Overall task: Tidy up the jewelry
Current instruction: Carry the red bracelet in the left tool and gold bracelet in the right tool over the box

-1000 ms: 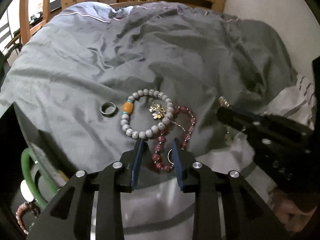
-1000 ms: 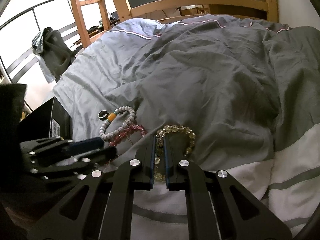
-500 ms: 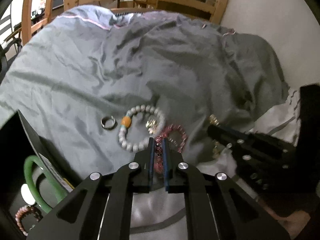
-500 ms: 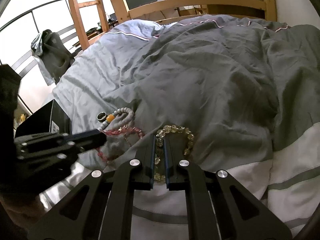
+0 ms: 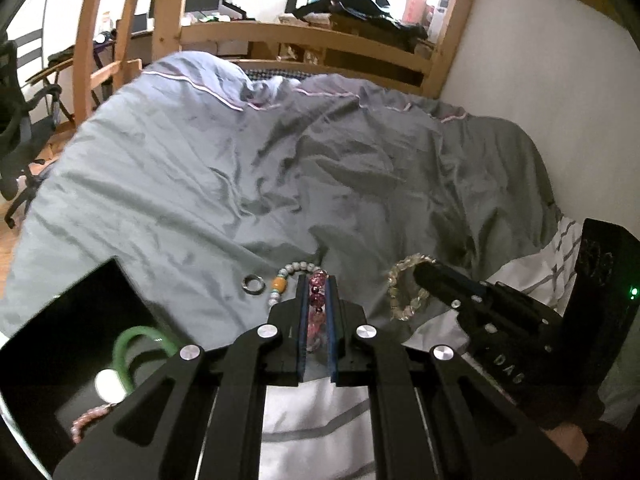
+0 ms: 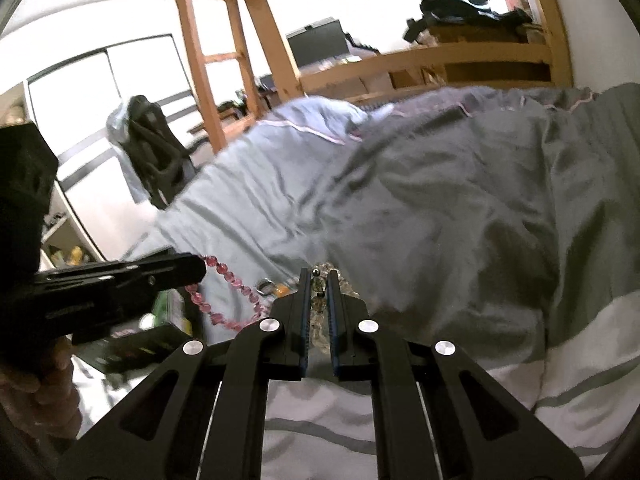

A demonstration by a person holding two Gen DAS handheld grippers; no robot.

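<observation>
My left gripper [image 5: 316, 280] is shut on a dark pink bead bracelet [image 5: 317, 301] and holds it above the grey duvet [image 5: 280, 168]. In the right wrist view that bracelet [image 6: 230, 276] dangles in a loop from the left gripper [image 6: 196, 269]. My right gripper [image 6: 319, 277] is shut on a clear yellowish bead bracelet [image 6: 319, 304], which hangs from its tip [image 5: 420, 271] as a ring of beads [image 5: 400, 308]. A grey bead bracelet with an orange bead [image 5: 279, 283] and a metal ring [image 5: 253, 283] lie on the duvet just beyond the left fingers.
An open black box [image 5: 72, 300] sits at the lower left, holding a green bangle [image 5: 132, 344], a white piece and a pale pink bracelet [image 5: 86, 424]. A wooden bed frame [image 5: 304, 40] and a wall bound the bed. A hand [image 6: 36, 384] grips the left tool.
The left jaws closed on the pink bracelet and rose with it off the duvet. The right gripper, still shut, lifted the clear bracelet and tilted upward.
</observation>
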